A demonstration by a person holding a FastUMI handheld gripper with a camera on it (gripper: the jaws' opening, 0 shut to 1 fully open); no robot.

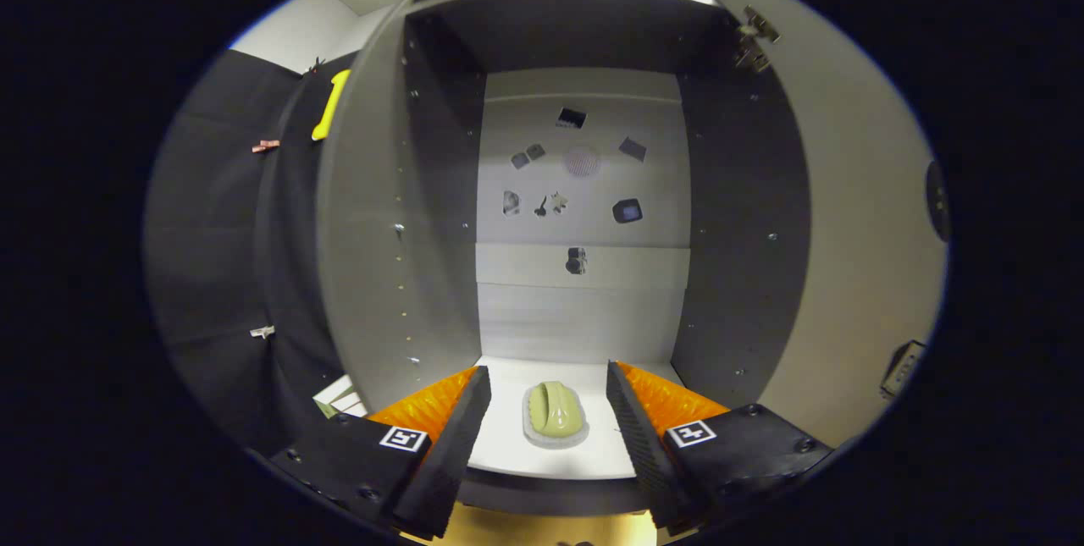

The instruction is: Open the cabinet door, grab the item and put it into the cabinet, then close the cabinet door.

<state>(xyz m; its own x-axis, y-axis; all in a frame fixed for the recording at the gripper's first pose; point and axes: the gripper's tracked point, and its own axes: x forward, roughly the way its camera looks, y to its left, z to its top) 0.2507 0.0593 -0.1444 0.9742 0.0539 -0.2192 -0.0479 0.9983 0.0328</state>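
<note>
Gripper view faces the tall grey cabinet point(584, 216), its grey door point(847, 233) swung open. On the white shelf point(550, 453) lies the pale green ribbed item point(555, 412), between the spread, empty gripper point(548, 415) fingers. Only closing seems left.

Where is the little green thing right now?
The little green thing lies on the white cabinet floor, near its front edge. In the gripper view it sits between the open gripper's two fingers, touching neither.
</note>
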